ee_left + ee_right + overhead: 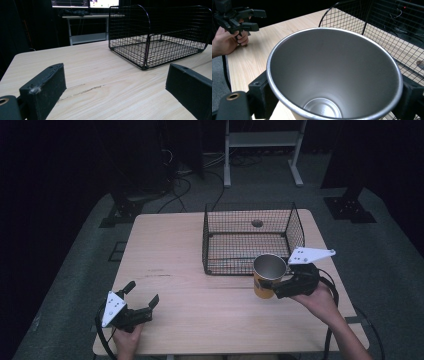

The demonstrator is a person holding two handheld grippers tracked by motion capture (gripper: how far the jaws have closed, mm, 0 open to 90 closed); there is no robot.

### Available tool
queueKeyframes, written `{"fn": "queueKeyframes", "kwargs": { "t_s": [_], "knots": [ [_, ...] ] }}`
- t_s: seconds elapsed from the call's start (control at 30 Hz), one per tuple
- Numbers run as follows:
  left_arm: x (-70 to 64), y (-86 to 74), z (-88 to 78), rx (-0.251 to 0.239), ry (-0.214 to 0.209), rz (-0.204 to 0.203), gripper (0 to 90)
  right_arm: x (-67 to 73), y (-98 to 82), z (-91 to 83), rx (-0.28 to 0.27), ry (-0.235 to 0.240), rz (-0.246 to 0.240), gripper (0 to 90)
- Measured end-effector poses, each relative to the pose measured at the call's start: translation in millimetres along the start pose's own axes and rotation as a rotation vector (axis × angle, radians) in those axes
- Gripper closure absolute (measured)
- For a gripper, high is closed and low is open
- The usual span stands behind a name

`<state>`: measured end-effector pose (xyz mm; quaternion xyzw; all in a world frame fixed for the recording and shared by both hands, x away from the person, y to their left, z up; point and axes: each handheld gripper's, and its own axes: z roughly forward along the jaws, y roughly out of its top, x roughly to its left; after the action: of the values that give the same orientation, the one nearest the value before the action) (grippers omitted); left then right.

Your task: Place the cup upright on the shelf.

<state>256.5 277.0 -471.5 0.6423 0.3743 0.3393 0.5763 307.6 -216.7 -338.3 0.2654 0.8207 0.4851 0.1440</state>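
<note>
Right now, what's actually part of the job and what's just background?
In play:
- right gripper, fingers shut on the steel cup
- wire basket, empty, just behind the cup (likely the target)
- left gripper, open, idle on the table

Background:
- white shelf frame on the floor
- floor cables
- black stand base

left gripper jaws apart, low (hand behind) | right gripper jaws clamped, raised

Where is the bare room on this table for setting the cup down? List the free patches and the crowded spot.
Free: the table left of the wire basket, and the middle strip between the left tool and the cup. The basket floor is bare too. Crowded: the basket's front right corner, where the right tool holds the cup.
</note>
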Motion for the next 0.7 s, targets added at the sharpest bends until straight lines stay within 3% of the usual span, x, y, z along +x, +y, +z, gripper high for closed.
{"fn": "queueKeyframes", "kwargs": {
  "t_s": [0.57, 0.7],
  "knots": [
    [0.3, -0.1, 0.2, 0.001, -0.003, -0.002, 2.2, -21.8, 20.5, -12.7, -0.026, -0.012, 0.034, 12.2],
    [-0.2, -0.1, 0.5, 0.002, -0.004, -0.001, 2.2, -24.6, 26.3, -13.2, -0.018, -0.019, 0.023, 12.2]
  ]
}}
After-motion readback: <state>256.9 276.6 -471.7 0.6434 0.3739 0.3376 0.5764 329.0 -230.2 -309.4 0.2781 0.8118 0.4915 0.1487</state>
